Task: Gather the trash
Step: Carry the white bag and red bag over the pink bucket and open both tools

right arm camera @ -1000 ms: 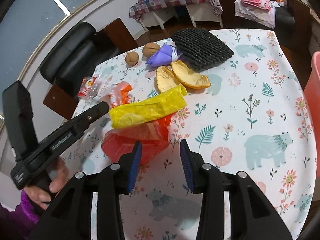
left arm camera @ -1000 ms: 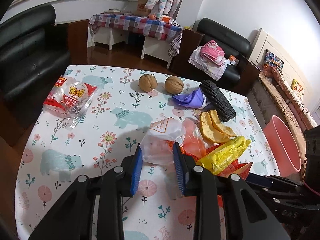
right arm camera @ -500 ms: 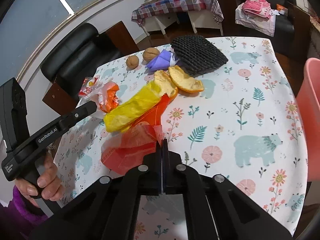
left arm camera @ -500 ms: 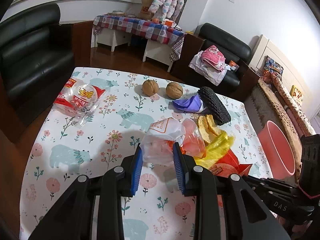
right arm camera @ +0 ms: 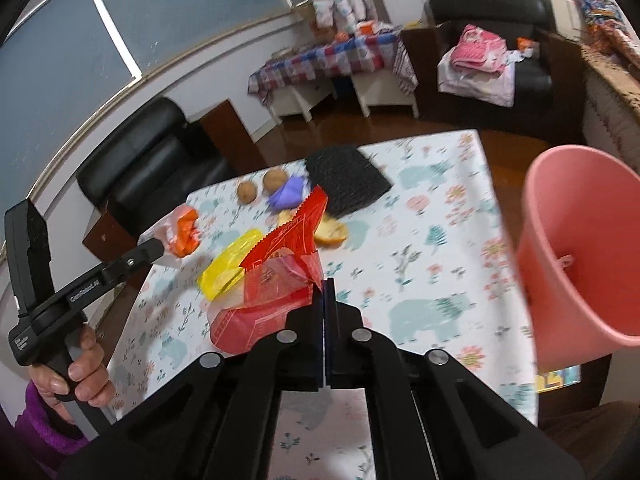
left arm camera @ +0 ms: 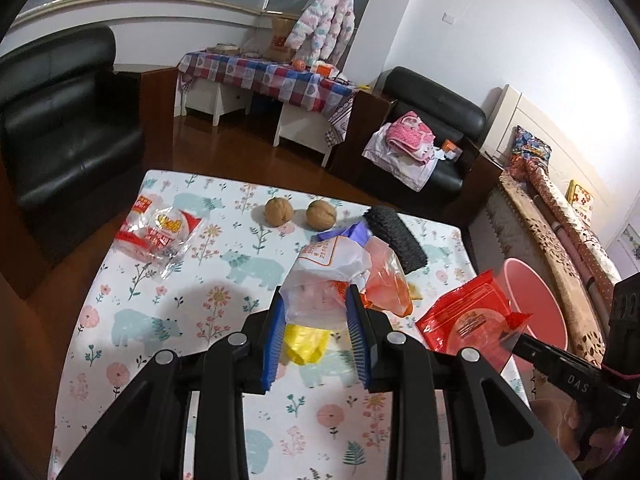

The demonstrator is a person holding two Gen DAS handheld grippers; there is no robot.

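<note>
The left gripper (left arm camera: 316,320) has its jaws half-open, pressing a crumpled white bag (left arm camera: 328,268) that bulges up beyond them. The right gripper (right arm camera: 323,300) jaws, shut tight, pinch a red wrapper (right arm camera: 280,280) by its corner; its long axis runs up-left, with the pink bin (right arm camera: 580,248) right of them.

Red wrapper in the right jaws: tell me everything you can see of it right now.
The red wrapper is a crinkled, glossy, partly see-through plastic packet with white print and a zigzag-cut edge. The right gripper, jaws shut, pinches one corner, so it hangs lifted off the floral tablecloth, its tip pointing up. The yellow bag lies beside it; whether they touch I cannot tell. The pink bin stands to its right.
</note>
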